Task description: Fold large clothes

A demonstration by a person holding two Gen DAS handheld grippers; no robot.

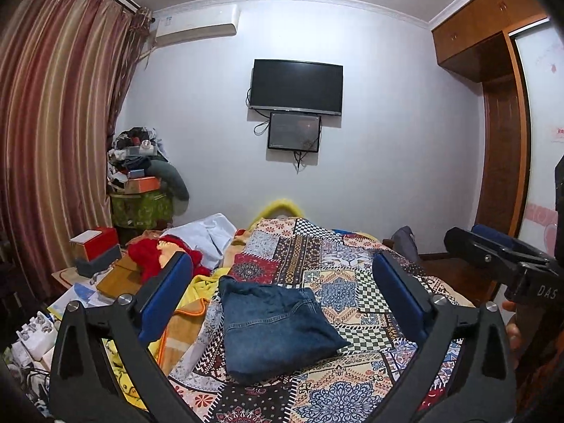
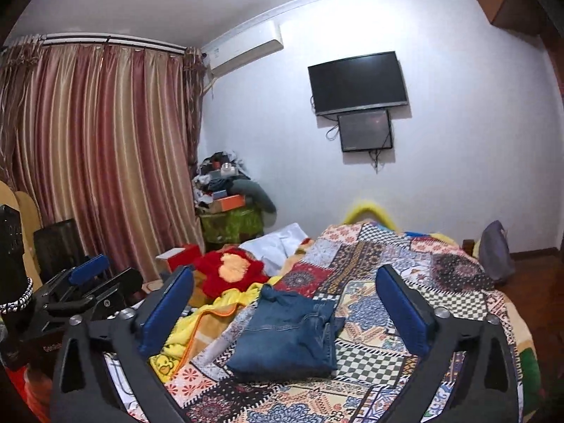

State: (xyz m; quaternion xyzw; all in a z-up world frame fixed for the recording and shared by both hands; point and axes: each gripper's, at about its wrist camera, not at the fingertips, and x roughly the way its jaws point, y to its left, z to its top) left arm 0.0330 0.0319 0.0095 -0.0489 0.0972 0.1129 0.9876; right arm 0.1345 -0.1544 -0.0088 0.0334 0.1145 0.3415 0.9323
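Jeans [image 1: 278, 328] sit folded at lower centre on the bed [image 1: 352, 268]; my left gripper [image 1: 282, 292] and right gripper [image 2: 283, 303] gape wide, empty. I'd square loose edges gently.

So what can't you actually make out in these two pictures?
- Jeans: folded on the bed; the layers underneath are hidden in both views.
- Corner pile: too small and jumbled to name its items, either view.
- Small screen under the TV: too dim to read.
- Right claw: cut off by the left view's edge.
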